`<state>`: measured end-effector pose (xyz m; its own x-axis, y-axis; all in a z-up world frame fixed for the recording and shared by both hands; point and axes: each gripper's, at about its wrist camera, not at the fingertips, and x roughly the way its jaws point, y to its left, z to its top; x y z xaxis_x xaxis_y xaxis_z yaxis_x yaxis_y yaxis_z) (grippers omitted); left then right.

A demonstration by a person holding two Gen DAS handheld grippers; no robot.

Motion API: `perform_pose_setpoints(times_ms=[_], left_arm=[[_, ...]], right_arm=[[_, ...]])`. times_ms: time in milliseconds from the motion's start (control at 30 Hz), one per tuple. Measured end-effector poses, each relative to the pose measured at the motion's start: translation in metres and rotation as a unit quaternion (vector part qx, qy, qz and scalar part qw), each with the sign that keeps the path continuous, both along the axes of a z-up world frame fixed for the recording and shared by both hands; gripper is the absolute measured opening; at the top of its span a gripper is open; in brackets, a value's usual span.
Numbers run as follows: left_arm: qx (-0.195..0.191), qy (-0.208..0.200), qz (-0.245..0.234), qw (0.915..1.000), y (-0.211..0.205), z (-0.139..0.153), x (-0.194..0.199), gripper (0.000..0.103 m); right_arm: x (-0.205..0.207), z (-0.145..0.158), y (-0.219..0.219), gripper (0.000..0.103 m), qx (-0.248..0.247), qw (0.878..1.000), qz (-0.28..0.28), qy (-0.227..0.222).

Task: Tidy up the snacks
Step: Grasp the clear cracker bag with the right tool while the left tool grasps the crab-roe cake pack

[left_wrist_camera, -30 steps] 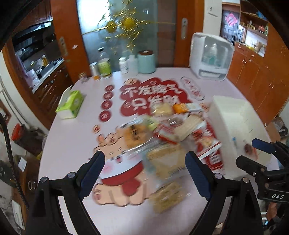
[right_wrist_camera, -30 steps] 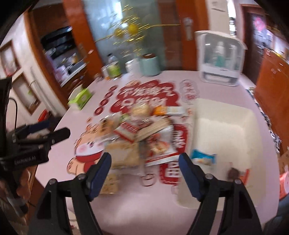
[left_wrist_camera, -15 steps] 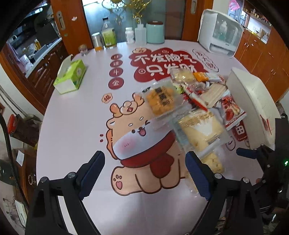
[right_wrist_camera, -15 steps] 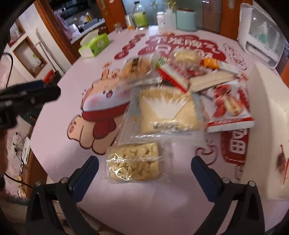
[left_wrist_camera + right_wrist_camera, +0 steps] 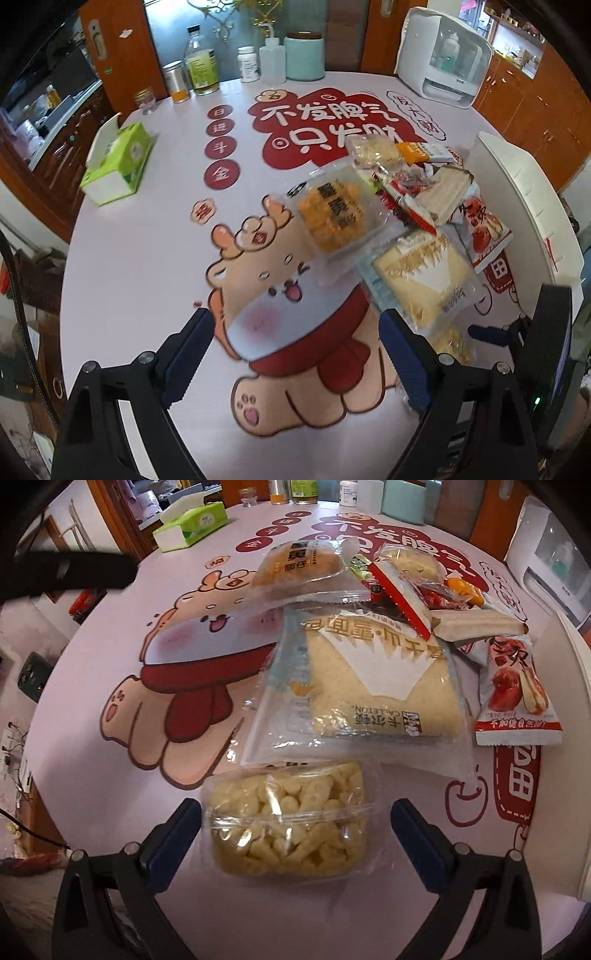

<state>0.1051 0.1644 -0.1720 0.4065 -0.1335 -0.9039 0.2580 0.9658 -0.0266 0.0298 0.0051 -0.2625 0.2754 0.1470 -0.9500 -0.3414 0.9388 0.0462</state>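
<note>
Left wrist view
Left hand-held gripper (image 5: 295, 354): released, jaws wide apart, nothing between them; it hangs over the cartoon animal printed on the pale pink round table (image 5: 147, 258).
Snack pile: to the right of and beyond this gripper, clear of both fingers.
Clear packet of orange-yellow cakes (image 5: 334, 216): nearest the middle, on the left side of the pile.
Clear-wrapped pale sponge cake slice (image 5: 421, 280): just beyond the right finger, partly under the orange-yellow packet.
White rectangular plastic bin (image 5: 524, 214): at the right edge of the table, beside the pile.
Green tissue box (image 5: 118, 162): far left, well apart from the snacks.
Right hand-held gripper (image 5: 487, 334): only a blue fingertip shows at the right, over the near end of the pile.

Right wrist view
Right hand-held gripper (image 5: 295, 834): released; its jaws have just been opening.
Clear bag of pale puffed pieces (image 5: 288, 819): lies flat on the table between the two blue fingers; the left finger is just beside its edge, the right finger stands apart from it; neither pad presses it.
Sponge cake slice (image 5: 380, 690): just beyond the bag, its wrapper overlapping the bag's far edge.
Red and white date packet (image 5: 513, 698): right of the slice.
</note>
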Motion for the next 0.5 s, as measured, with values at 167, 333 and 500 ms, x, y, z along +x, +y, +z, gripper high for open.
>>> perform_pose_setpoints(times_ms=[167, 333, 500], left_arm=[[0.005, 0.001, -0.023, 0.9997, -0.013, -0.003, 0.018, 0.09], [0.003, 0.011, -0.036, 0.9993, -0.031, -0.009, 0.046, 0.09], [-0.004, 0.026, -0.03, 0.9992, -0.048, -0.02, 0.075, 0.09]], right_arm=[[0.006, -0.003, -0.006, 0.1, 0.009, 1.0, -0.01, 0.016], [0.01, 0.002, -0.022, 0.083, 0.021, 0.998, -0.043, 0.037], [0.008, 0.033, -0.048, 0.08, 0.039, 0.996, -0.074, 0.021]])
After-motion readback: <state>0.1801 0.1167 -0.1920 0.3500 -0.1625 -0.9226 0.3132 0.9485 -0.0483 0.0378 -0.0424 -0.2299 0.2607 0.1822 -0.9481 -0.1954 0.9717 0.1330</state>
